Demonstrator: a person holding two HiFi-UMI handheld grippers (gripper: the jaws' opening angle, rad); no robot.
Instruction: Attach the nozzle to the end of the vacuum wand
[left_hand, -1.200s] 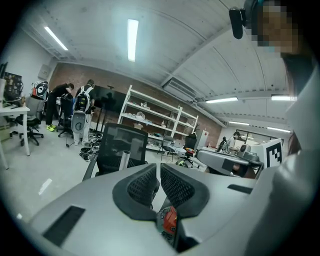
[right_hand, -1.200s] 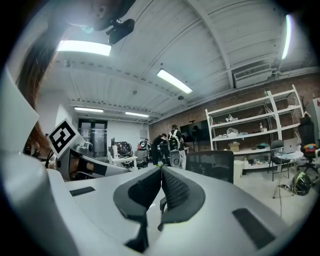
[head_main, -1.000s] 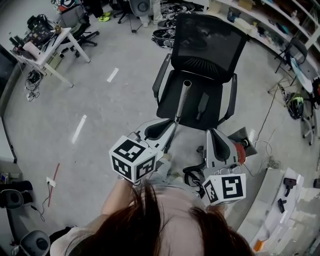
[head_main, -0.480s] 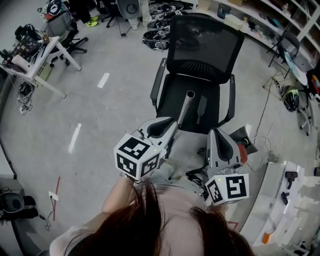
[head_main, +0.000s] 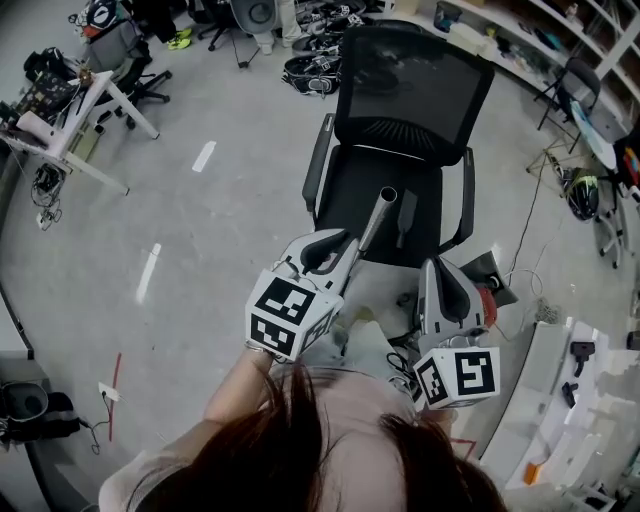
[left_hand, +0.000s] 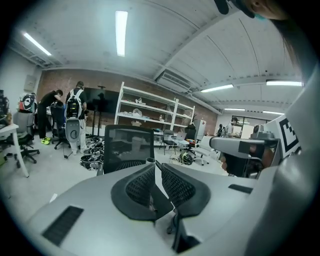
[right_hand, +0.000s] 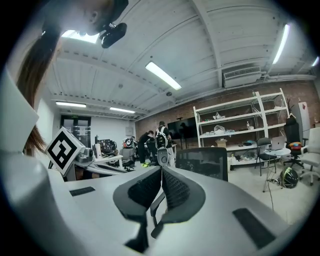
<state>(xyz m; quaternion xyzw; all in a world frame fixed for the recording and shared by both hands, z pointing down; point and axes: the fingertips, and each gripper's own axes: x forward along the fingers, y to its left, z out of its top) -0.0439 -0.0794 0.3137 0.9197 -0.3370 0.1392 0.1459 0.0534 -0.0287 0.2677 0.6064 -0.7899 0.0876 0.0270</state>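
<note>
A silver vacuum wand (head_main: 375, 220) slants up from my left gripper (head_main: 345, 250) over the seat of a black office chair (head_main: 345, 190). Its open end hangs above the middle of the seat. The left jaws are shut on the wand, and its rim (left_hand: 150, 161) shows just past their tips. A flat black nozzle (head_main: 405, 215) lies on the seat just right of the wand's end. My right gripper (head_main: 438, 268) hovers at the seat's front right corner, shut and empty, short of the nozzle.
A white desk with gear (head_main: 70, 120) stands at the far left. Shelving runs behind the chair. A helmet (head_main: 582, 195) and cables lie on the floor to the right, a white bench (head_main: 570, 400) at the lower right. People stand at the far wall (left_hand: 75, 107).
Both grippers have drifted a little to the right before the chair. The wand's open end now sits over the middle of the seat instead of at its rear.
</note>
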